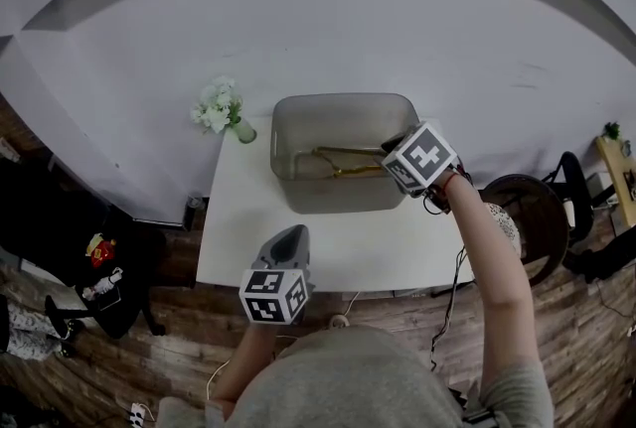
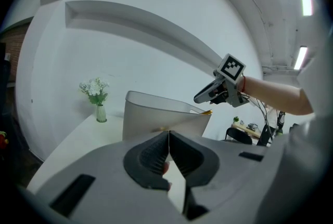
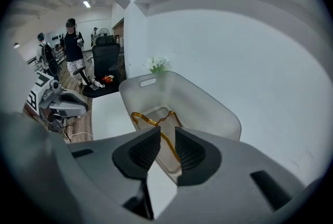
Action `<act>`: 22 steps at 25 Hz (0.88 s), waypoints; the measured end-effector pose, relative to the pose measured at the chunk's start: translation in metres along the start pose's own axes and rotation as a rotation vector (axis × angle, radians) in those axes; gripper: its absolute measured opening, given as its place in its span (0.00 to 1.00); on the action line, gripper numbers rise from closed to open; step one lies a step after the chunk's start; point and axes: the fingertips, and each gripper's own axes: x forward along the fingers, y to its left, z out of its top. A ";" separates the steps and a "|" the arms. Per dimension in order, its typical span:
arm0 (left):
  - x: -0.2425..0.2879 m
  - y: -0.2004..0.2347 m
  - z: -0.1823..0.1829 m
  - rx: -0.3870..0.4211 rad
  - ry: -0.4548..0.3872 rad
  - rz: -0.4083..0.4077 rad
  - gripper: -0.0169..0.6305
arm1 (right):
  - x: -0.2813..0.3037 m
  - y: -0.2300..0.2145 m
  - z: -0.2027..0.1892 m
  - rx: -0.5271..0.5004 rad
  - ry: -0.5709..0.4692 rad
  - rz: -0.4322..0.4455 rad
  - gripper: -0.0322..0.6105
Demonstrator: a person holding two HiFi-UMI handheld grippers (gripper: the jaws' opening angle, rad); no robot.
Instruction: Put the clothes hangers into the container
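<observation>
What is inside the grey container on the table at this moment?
Thin gold clothes hangers lie on the floor of the container; their count is unclear. In the head view the right tongs cover part of its right side, so anything there is hidden.

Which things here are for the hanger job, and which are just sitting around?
For the job:
- clothes hangers, gold, already lying in the container
- container, grey, on the white table
- right tool, open over the container
- left tool, shut, near the table's front edge

Just sitting around:
- vase of white flowers at the table's back corner
- chair on the floor
</observation>
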 end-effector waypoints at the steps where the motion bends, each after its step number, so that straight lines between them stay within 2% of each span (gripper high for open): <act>1: -0.001 -0.001 0.000 0.000 0.001 -0.003 0.04 | -0.002 0.003 0.000 -0.001 -0.004 -0.003 0.19; 9: -0.014 -0.006 -0.001 0.010 0.014 -0.034 0.04 | -0.016 0.023 0.002 0.024 -0.050 -0.046 0.19; 22: -0.050 -0.004 -0.008 0.032 0.031 -0.085 0.04 | -0.036 0.069 -0.017 0.163 -0.114 -0.120 0.18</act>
